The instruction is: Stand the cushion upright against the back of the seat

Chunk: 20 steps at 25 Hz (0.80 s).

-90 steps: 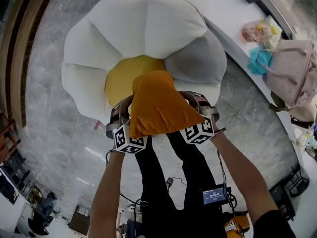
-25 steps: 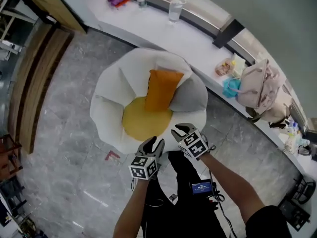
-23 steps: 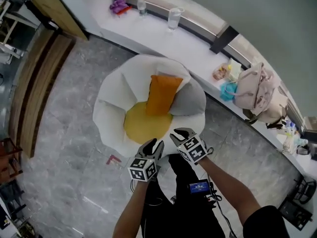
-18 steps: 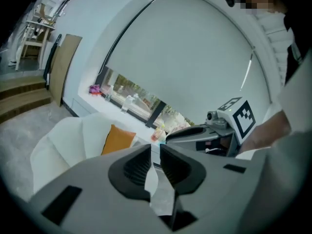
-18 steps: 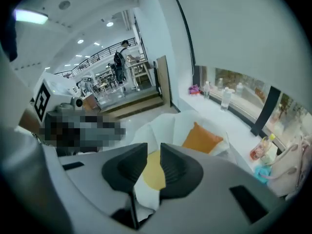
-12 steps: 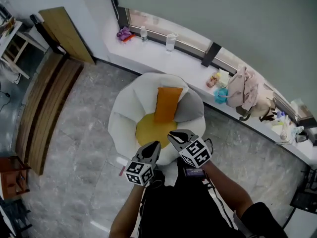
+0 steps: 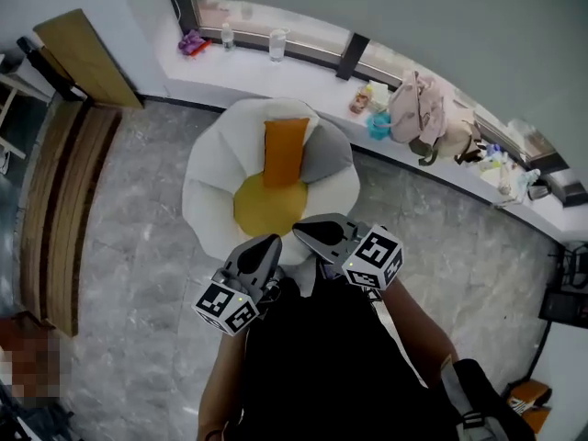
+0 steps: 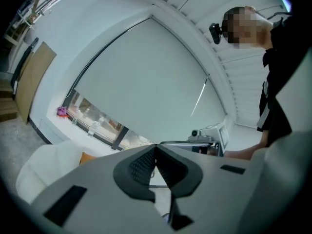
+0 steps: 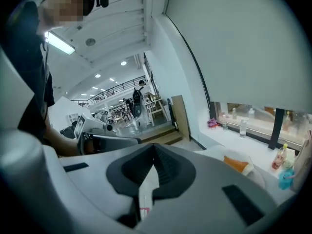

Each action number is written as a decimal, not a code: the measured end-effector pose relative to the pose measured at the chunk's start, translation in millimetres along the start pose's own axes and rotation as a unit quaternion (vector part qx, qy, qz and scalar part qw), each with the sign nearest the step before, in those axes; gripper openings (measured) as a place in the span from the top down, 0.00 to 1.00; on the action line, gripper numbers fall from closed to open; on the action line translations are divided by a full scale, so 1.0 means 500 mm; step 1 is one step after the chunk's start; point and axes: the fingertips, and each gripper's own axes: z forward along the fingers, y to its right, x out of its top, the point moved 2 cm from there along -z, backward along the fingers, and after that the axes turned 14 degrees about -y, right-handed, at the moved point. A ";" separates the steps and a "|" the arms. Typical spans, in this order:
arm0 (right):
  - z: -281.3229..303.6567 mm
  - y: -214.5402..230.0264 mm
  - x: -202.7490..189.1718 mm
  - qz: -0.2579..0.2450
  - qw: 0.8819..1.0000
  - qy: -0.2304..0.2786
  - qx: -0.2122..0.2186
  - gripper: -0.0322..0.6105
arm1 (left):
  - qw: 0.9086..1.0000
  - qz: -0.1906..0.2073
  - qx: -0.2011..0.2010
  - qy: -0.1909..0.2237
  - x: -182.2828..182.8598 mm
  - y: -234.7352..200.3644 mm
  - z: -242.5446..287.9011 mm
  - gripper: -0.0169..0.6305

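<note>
Left gripper [image 7: 272,240] and right gripper [image 7: 299,231] left cushion [image 7: 285,152], withdrew, just closed empty

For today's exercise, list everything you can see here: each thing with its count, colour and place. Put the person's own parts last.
seat: one, white petals with a yellow centre, on the floor by the ledge
cushion: one, orange, upright against the seat's back
grey pad: one, grey, on the seat, right of the cushion
ledge: one, white, under the window
glass: one, clear, on the ledge
bottle: one, clear, on the ledge, left of the glass
bag: one, pale pink, on the ledge
wooden panel: one, light brown, by the left wall
floor: grey marble
left gripper: one, grey, shut, empty
right gripper: one, grey, shut, empty
</note>
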 end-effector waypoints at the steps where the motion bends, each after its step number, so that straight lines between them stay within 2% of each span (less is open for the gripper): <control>1: -0.017 -0.012 -0.003 0.002 1.000 0.008 -0.003 0.92 | 1.000 -0.003 -0.012 0.000 -0.002 0.014 -0.003 0.95; 4: -0.066 -0.047 -0.016 0.019 0.999 0.035 -0.011 0.92 | 0.999 0.003 -0.041 -0.016 -0.012 0.051 -0.019 0.95; 8: -0.134 -0.070 -0.035 0.035 0.998 0.058 -0.010 0.92 | 0.997 0.034 -0.059 -0.028 0.001 0.098 -0.031 0.95; 15: -0.272 -0.099 -0.074 0.045 0.994 0.094 0.010 0.92 | 0.997 0.042 -0.058 -0.004 -0.006 0.199 -0.026 0.95; 20: -0.362 -0.128 -0.120 0.040 0.995 0.095 0.016 0.92 | 0.997 0.044 -0.056 -0.007 -0.041 0.292 0.010 0.95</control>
